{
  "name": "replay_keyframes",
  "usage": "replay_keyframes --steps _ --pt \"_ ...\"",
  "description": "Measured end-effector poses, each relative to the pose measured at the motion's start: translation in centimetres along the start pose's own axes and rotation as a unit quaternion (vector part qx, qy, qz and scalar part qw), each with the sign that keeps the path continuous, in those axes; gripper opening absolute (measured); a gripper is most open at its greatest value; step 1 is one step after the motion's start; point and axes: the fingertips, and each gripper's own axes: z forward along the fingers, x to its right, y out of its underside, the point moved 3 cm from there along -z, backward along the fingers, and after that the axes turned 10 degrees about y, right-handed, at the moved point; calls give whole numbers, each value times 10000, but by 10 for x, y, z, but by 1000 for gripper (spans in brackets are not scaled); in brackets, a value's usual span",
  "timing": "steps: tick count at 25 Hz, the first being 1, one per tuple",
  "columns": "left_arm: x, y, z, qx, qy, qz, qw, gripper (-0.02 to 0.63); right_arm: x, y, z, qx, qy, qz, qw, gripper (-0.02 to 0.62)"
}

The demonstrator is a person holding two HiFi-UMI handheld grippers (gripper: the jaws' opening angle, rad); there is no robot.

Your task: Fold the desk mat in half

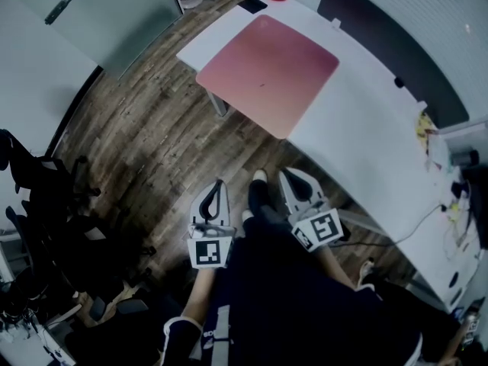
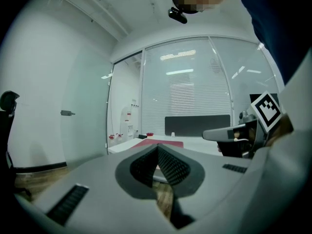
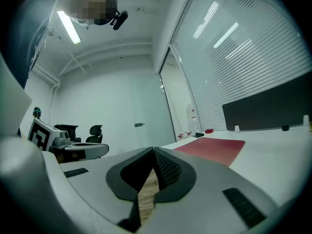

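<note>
Your left hand-held gripper point(image 1: 219, 184) and right hand-held gripper point(image 1: 292, 177) are pressed together, empty, at six o'clock, apparently awaiting approach. The desk mat point(image 1: 268, 73) lies unfolded at twelve o'clock.

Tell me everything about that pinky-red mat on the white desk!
The desk mat is a pinkish-red rectangle with rounded corners, and it looks smooth and thin. It lies flat and unfolded on the white desk, with one side running close along the desk's near edge. Nothing sits on it, and only the desk touches it.
</note>
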Motion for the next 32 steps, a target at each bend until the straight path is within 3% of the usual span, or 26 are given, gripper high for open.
replay_keyframes --steps 15,21,32 --pt "-72 -33 135 116 29 13 9999 2 77 -19 127 -143 68 -129 9998 3" --pt "-68 -39 159 220 198 46 9995 2 93 -22 132 -146 182 -56 9997 3" --pt "-58 -40 176 25 629 65 9980 2 110 -14 115 -284 704 275 9967 3"
